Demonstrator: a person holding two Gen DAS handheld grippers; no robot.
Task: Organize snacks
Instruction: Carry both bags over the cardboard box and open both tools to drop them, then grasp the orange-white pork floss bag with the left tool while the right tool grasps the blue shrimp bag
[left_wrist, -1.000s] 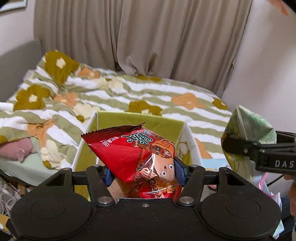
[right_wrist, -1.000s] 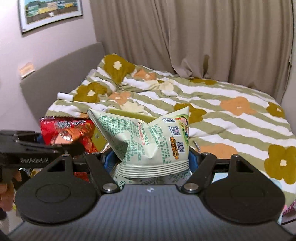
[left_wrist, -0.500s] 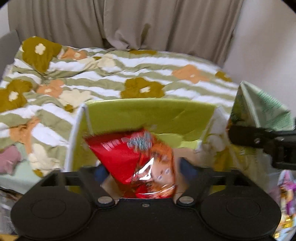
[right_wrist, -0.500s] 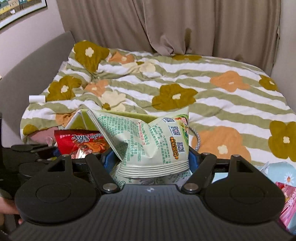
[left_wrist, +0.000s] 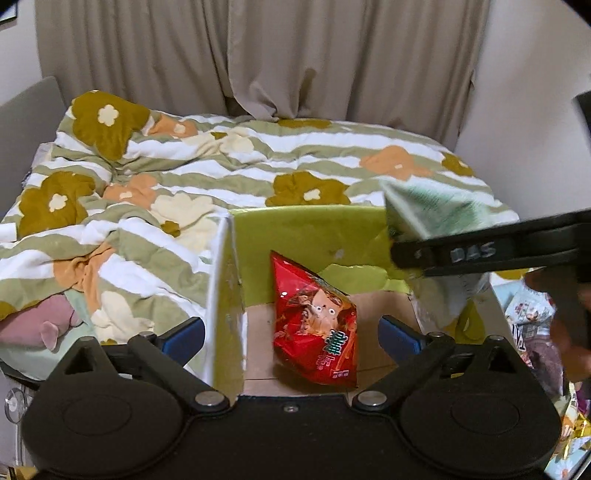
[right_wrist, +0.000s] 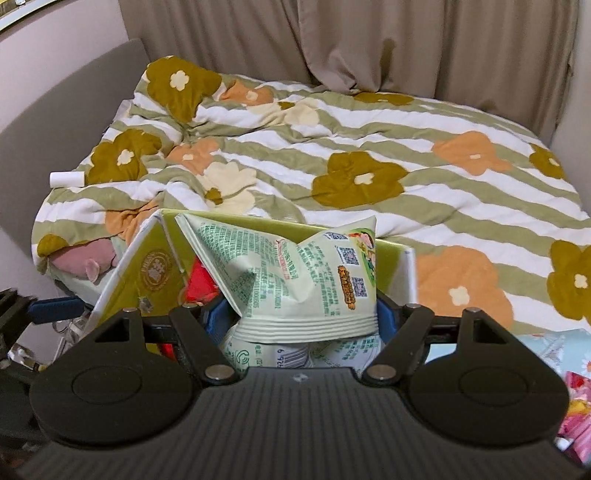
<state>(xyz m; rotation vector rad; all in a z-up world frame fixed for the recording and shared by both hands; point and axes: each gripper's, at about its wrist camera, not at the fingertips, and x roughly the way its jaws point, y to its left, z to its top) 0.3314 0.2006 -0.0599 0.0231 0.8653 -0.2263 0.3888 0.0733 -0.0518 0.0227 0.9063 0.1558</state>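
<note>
A red snack bag (left_wrist: 316, 325) lies inside the green cardboard box (left_wrist: 306, 236), leaning on its far wall. My left gripper (left_wrist: 291, 334) is open and empty, its blue pads straddling the box's left flap (left_wrist: 225, 317). My right gripper (right_wrist: 299, 317) is shut on a pale green snack bag (right_wrist: 295, 273) and holds it over the box (right_wrist: 147, 266). In the left wrist view the green bag (left_wrist: 436, 218) hangs above the box's right side. A bit of the red bag (right_wrist: 199, 284) shows behind it.
The box stands at the foot of a bed with a flower-patterned striped quilt (left_wrist: 221, 162). More snack packets (left_wrist: 532, 325) lie to the right of the box, pink ones (right_wrist: 576, 413) at the right edge. Curtains (left_wrist: 258, 55) hang behind the bed.
My left gripper opened and dropped the red bag into the box. My right gripper moved left with the green bag, over the box.
</note>
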